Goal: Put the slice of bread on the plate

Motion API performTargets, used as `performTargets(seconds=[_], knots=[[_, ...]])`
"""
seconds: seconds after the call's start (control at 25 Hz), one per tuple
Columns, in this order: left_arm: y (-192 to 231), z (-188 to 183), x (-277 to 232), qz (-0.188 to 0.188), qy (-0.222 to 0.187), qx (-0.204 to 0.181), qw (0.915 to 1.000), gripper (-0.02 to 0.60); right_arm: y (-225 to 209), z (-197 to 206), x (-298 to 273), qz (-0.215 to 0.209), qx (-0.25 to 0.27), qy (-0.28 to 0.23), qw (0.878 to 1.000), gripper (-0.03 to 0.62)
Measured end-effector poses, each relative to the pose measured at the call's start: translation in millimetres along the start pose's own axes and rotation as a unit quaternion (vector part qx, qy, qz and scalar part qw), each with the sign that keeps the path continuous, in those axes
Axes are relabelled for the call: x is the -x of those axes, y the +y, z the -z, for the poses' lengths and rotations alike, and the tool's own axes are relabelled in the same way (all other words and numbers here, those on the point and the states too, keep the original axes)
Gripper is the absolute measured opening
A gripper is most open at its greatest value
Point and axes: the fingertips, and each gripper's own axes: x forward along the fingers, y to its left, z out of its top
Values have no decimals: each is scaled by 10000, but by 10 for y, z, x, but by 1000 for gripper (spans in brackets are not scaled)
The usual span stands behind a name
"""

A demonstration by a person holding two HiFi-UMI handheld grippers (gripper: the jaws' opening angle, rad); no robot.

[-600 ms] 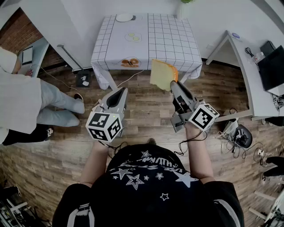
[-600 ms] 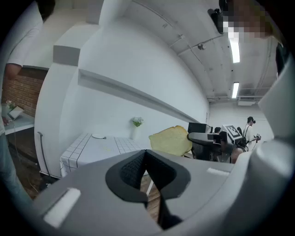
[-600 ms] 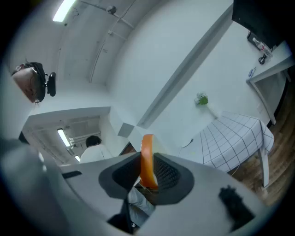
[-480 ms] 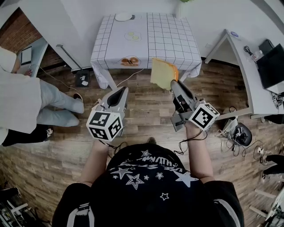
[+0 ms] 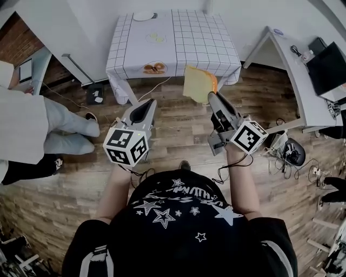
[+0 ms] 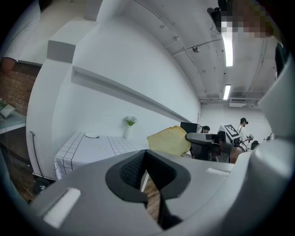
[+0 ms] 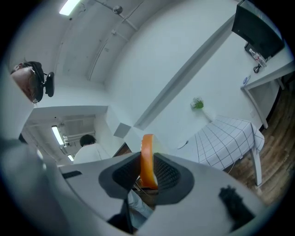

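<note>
A pale yellow slice of bread [image 5: 198, 84] with an orange crust stands upright in the air, and my right gripper [image 5: 212, 98] is shut on its lower edge. In the right gripper view the bread [image 7: 147, 159] shows edge-on between the pads. A white plate [image 5: 145, 16] lies at the far end of the checked table [image 5: 200, 38], well beyond the bread. My left gripper [image 5: 144, 105] hangs over the wooden floor to the bread's left, shut, with nothing in it. From the left gripper view I see the bread [image 6: 169, 140] to the right and the plate [image 6: 91, 135] on the table.
On the table lie two pale round pieces [image 5: 155, 38] and brown ring-shaped food [image 5: 154, 68] near the front edge. A person in white [image 5: 27, 130] sits at the left. A white desk [image 5: 294, 81] with a dark monitor [image 5: 328, 67] stands at the right. Cables lie on the floor.
The table has slid slightly up in the head view. Both grippers keep their pose and the bread stays in the right gripper.
</note>
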Motion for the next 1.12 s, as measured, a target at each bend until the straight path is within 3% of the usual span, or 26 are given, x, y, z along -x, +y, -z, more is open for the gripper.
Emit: performTargets(seconds=[0.24,0.6,1.12], knots=[[16,26,-12,-17,10,6,10000,9,-57,82,22,66,-1,126,9999,92],[-44,16,-141,-353,89,13,9993,9,-208,-38,-34,-291,-116,203,9993,92],[-304,105,-474,-756,132,-2,9971,9,-778,-223,24,-506,-295,470,9972,94]])
